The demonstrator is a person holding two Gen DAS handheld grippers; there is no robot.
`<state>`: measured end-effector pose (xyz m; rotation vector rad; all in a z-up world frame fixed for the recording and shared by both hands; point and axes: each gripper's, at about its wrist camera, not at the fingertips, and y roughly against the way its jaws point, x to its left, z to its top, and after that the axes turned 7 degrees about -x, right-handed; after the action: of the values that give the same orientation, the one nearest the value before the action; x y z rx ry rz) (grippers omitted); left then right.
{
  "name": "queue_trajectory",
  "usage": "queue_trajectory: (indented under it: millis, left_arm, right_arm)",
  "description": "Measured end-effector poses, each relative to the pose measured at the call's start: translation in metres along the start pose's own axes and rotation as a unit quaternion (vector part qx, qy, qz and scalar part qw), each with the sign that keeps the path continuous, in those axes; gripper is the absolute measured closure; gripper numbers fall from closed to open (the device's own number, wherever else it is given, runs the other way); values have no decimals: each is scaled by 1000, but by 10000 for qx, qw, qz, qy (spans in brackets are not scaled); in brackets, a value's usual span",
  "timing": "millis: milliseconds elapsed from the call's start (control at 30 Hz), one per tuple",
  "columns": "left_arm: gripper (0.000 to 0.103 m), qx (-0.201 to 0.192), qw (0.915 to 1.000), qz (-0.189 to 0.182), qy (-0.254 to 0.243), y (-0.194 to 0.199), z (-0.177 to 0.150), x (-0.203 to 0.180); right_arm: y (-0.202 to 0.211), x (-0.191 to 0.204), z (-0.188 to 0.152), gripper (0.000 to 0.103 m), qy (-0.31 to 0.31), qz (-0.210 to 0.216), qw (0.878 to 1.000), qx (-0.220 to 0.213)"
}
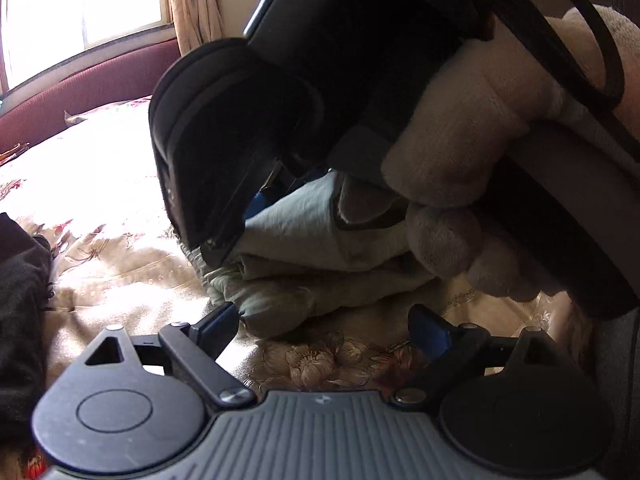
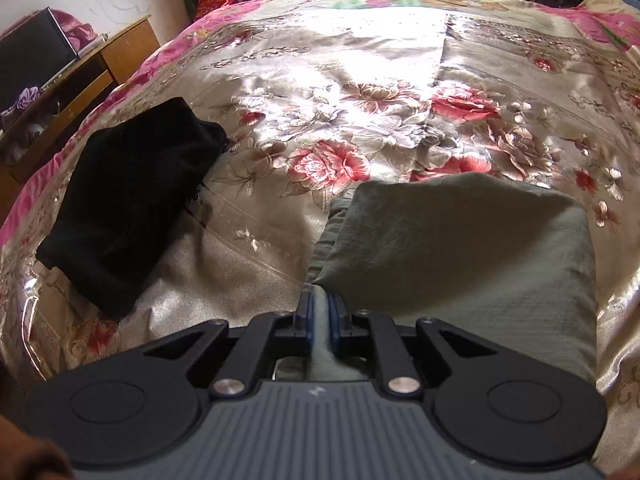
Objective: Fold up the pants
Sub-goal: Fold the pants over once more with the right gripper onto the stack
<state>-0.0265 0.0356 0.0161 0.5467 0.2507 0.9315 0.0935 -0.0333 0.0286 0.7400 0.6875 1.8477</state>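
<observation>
The pants (image 2: pixel 460 248), grey-green and already folded into a thick, roughly square pad, lay on a shiny flowered bedspread (image 2: pixel 360 92) with pink borders. In the right wrist view the right gripper (image 2: pixel 319 312) pointed down at the near left corner of that pad, its two blue-lined fingers (image 2: pixel 305 312) standing close together with a narrow ridge of the green cloth running up between them; the pads sat against the fabric on both sides, so the gripper was clenched on the pants rather than released. To the left of the pants, well apart from them, a black garment (image 2: pixel 128 208) lay folded on the bedspread, and beyond the bed's edge stood a wooden desk (image 2: pixel 100 64) against a pale wall. In the left wrist view the left gripper (image 1: pixel 332 326) hovered with its jaws spread wide and nothing between them, one fingertip (image 1: pixel 218 322) just beside the bunched edge of the pants (image 1: pixel 304 240). Above it loomed the dark body of the right gripper (image 1: pixel 224 128), held by a hand in a fuzzy beige glove (image 1: pixel 460 152). Behind them a curtain (image 1: pixel 192 4) hung beside a bright window (image 1: pixel 80 4).
</observation>
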Motion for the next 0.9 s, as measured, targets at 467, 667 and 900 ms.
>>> queue_trajectory:
  millis: [467,667,900]
  left_arm:
    - [0,-649,9976,76,230,36,6,-2]
    - [0,-936,9954,-98,167,23,28,-7]
    - [0,-81,9996,-215,169,-29,21,-4]
  right_arm:
    - [42,-47,27,64,120,-185,9991,-359]
    - [7,-69,49,66,336,-122,9991,-232]
    - [-73,-67,51,65,394,-46,9992,94]
